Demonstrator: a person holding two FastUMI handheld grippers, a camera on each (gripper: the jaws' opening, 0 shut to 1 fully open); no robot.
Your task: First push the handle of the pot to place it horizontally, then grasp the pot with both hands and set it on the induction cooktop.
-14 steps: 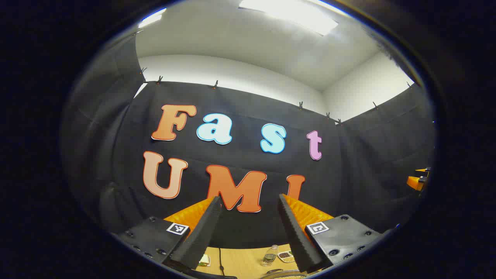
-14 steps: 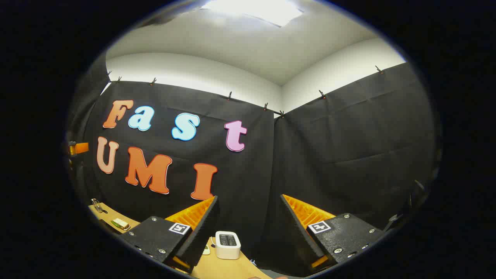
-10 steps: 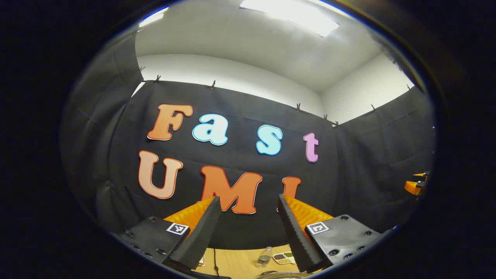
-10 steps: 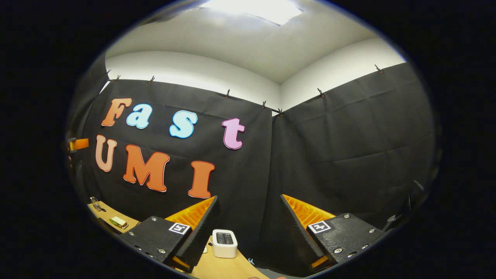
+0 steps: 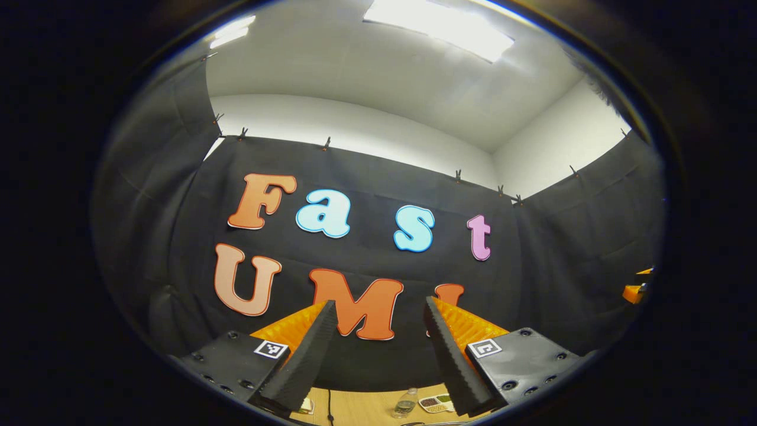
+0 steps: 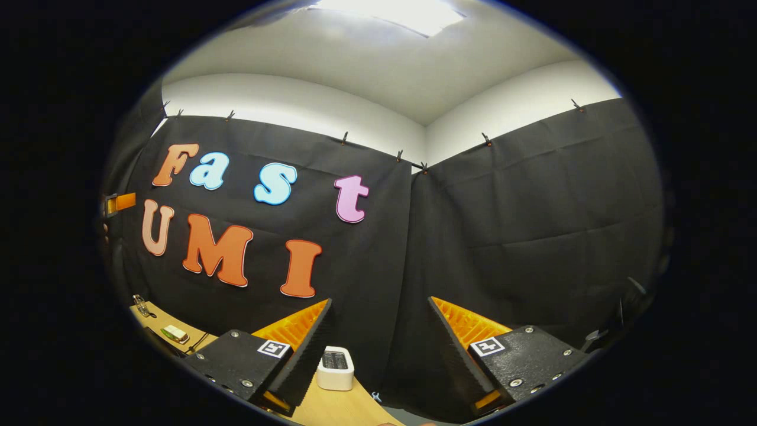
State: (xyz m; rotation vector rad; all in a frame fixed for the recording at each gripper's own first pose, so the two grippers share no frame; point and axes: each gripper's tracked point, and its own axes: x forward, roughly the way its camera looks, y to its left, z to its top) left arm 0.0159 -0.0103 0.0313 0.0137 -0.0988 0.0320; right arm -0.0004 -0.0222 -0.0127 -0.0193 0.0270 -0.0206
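A: Left gripper view first. Our left gripper (image 5: 378, 349) is pitched up at the booth wall, fingers spread w/ nothing between them. Low in frame we get a strip of the tabletop (image 5: 361, 405), w/ a small clear bottle (image 5: 405, 403) and a compartment dish (image 5: 436, 403) toward its far edge, plus a thin cable (image 5: 329, 408). At the right edge of the pic there's a bit of our other gripper, well apart.

B: And the pot? The cooktop?

A: Can't place either from these pics; we judge they sit below where both cams are aimed. So step one, nudging the handle level, isn't started.

B: Right gripper view then.

A: Our right gripper (image 6: 378, 349) is likewise spread wide, empty, tilted up. Between its fingers, a white toaster (image 6: 336, 368) near the tabletop's (image 6: 331, 408) back edge, and small items by the left edge, too small to name.

B: So how do we do it well?

A: Tip both grippers down till the pot is in sight before committing. For the push, use one finger's flat side against the handle, slow, so the pot itself doesn't skid. Then approach from opposite sides, level, closing together, or it'll tip on the lift.
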